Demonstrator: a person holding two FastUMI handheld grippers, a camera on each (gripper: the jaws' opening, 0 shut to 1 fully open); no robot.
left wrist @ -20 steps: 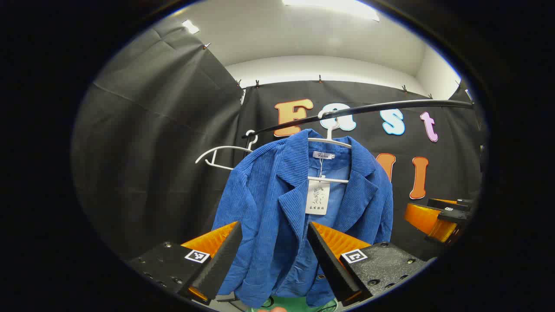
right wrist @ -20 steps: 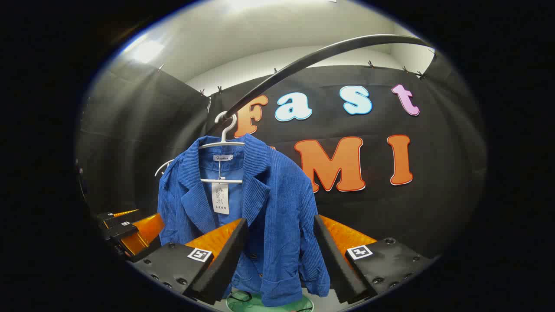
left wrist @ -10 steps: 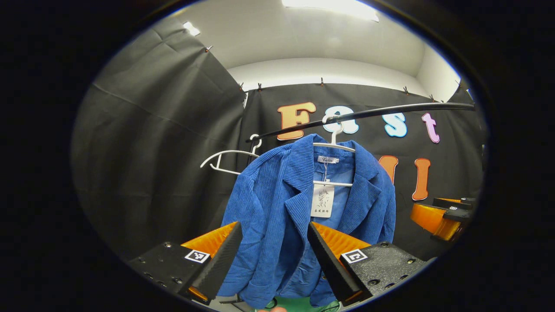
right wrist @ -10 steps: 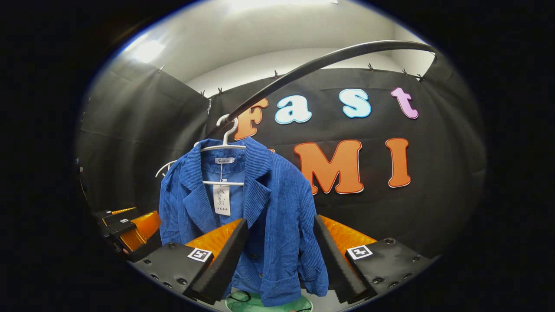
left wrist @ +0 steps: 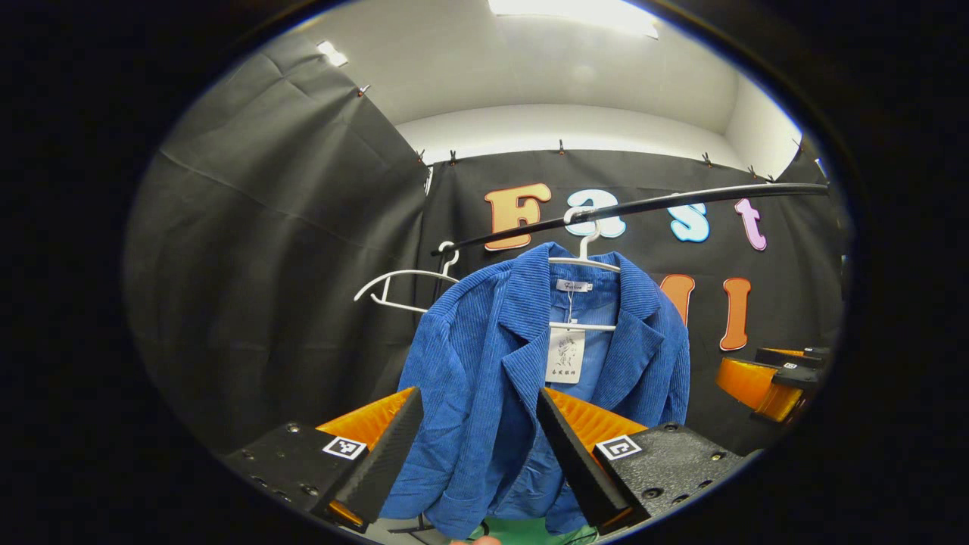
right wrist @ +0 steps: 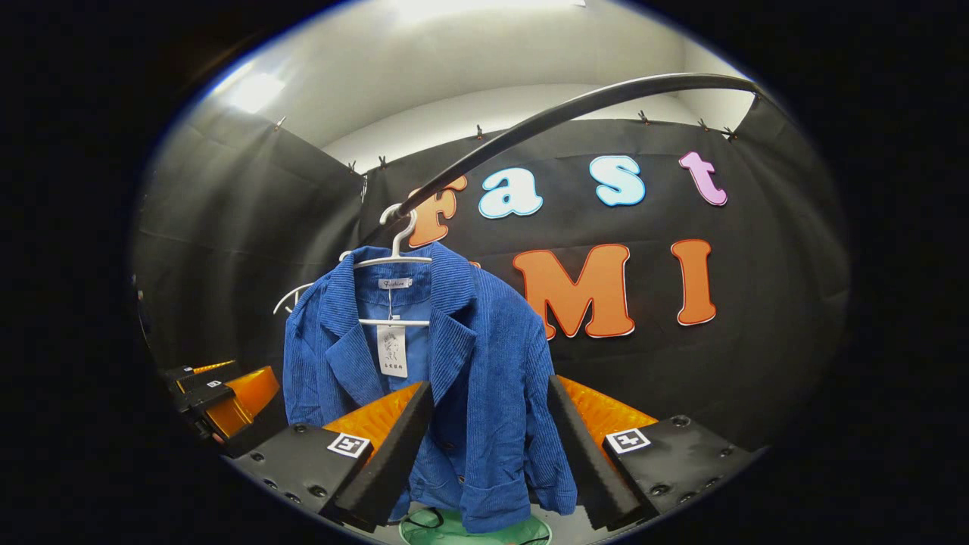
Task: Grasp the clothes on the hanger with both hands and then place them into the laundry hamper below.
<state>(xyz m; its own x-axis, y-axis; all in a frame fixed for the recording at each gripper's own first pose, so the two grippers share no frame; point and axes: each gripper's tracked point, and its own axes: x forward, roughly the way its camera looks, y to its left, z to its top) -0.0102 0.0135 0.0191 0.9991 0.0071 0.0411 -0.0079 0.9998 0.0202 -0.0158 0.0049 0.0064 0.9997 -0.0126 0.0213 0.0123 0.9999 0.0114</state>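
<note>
Black cloth walls the booth behind a dark rail (left wrist: 643,204). Left tool (left wrist: 478,446) and right tool (right wrist: 490,443) both stand with fingers apart, holding nothing, each framing the lower front of the blue corduroy jacket (left wrist: 522,378). The jacket hangs from a white hanger (left wrist: 584,257) on the rail; an empty hanger (left wrist: 401,284) hangs beside it. Over the last second the jacket has sunk lower in both views, so the tools seem to be lifting toward its shoulders. No grasp yet. A green hamper (right wrist: 473,528) waits below the hem.
</note>
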